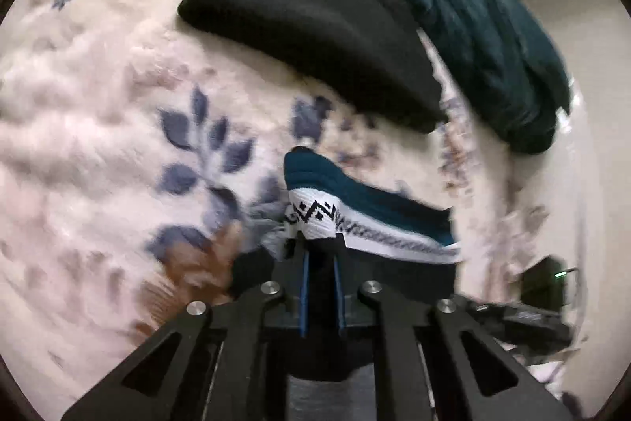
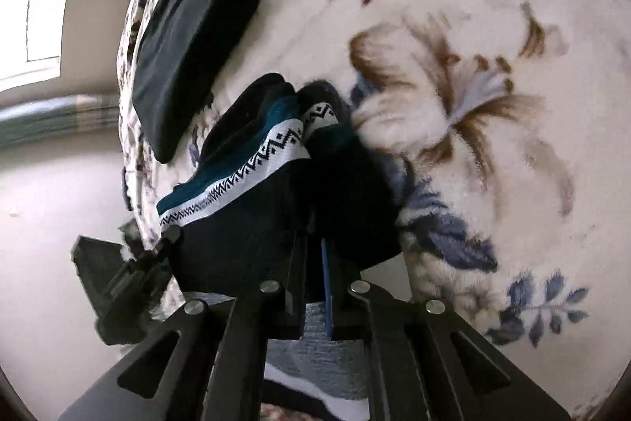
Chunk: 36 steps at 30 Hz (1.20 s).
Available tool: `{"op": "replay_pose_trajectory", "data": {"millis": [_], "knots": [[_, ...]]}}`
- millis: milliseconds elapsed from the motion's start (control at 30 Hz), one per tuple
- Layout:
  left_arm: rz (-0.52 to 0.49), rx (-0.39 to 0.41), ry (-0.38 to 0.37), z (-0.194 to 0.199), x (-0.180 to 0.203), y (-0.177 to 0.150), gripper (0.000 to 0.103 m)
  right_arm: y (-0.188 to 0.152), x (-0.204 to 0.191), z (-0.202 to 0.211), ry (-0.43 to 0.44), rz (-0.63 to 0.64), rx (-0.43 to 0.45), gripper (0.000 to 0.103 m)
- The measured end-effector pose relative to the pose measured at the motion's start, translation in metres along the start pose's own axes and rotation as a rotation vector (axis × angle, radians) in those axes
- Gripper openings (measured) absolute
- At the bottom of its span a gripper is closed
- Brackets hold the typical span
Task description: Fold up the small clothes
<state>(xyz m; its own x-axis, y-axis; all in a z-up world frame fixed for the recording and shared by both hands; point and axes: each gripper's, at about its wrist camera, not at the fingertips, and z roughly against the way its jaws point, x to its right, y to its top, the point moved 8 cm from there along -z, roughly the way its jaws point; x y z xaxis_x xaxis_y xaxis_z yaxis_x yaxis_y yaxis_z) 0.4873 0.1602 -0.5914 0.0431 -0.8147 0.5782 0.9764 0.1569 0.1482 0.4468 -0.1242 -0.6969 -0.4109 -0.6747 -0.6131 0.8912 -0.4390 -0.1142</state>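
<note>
Both the left gripper (image 1: 320, 243) and the right gripper (image 2: 315, 243) were clamped on the patterned garment (image 1: 366, 219) above the floral blanket (image 1: 98, 105).

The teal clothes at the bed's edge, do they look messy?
Yes. The teal pile is rumpled and hangs over the edge of the flowery blanket, unlike the neatly folded black garment beside it.
</note>
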Motion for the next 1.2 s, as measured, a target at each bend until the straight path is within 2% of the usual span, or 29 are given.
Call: {"op": "replay_pose_trajectory", "data": {"millis": [100,200,267,300,367,400,433,500,600,667,700,833,967,1033,1067,1200], "knots": [[0.031,-0.021,0.008,-0.010,-0.015,0.000,0.009,0.004,0.010,-0.009,-0.045,0.008,0.002,0.006],[0.041,-0.033,-0.014,-0.007,-0.010,-0.001,0.010,0.004,0.008,-0.012,-0.105,0.053,-0.011,0.006],[0.072,-0.018,-0.036,0.006,-0.005,0.001,0.013,0.005,-0.002,-0.010,-0.104,0.076,-0.027,0.006],[0.088,-0.006,-0.038,0.013,-0.002,0.001,0.020,0.004,-0.008,-0.006,-0.079,0.081,-0.042,0.008],[0.115,0.019,-0.065,0.030,0.005,-0.003,0.033,0.003,-0.014,0.001,-0.089,0.095,-0.067,0.023],[0.121,0.039,-0.073,0.037,0.008,-0.006,0.043,0.003,-0.017,0.008,-0.104,0.109,-0.066,0.046],[0.131,0.065,-0.071,0.047,0.011,-0.011,0.060,0.003,-0.019,0.013,-0.103,0.114,-0.058,0.069],[0.163,0.100,-0.082,0.060,0.014,-0.021,0.080,0.004,-0.021,0.020,-0.098,0.116,-0.074,0.083],[0.253,0.149,-0.088,0.077,0.015,-0.050,0.085,0.010,-0.022,0.025,-0.127,0.133,-0.085,0.084],[0.323,0.168,-0.083,0.082,0.013,-0.073,0.089,0.015,-0.025,0.025,-0.125,0.160,-0.105,0.094],[0.360,0.179,-0.080,0.083,0.013,-0.087,0.090,0.019,-0.026,0.023,-0.124,0.177,-0.120,0.103],[0.561,0.196,-0.089,0.078,0.012,-0.161,0.090,0.031,-0.021,0.009,-0.123,0.230,-0.181,0.103],[0.682,0.246,-0.078,0.060,0.019,-0.217,0.090,0.041,-0.014,-0.015,-0.092,0.280,-0.268,0.103],[0.731,0.268,-0.074,0.042,0.021,-0.234,0.090,0.046,-0.006,-0.031,-0.083,0.291,-0.319,0.103],[0.755,0.281,-0.096,0.030,0.023,-0.239,0.090,0.048,-0.003,-0.036,-0.077,0.288,-0.335,0.103],[0.816,0.330,-0.135,-0.008,0.025,-0.237,0.090,0.054,0.007,-0.053,-0.012,0.240,-0.390,0.103]]}}
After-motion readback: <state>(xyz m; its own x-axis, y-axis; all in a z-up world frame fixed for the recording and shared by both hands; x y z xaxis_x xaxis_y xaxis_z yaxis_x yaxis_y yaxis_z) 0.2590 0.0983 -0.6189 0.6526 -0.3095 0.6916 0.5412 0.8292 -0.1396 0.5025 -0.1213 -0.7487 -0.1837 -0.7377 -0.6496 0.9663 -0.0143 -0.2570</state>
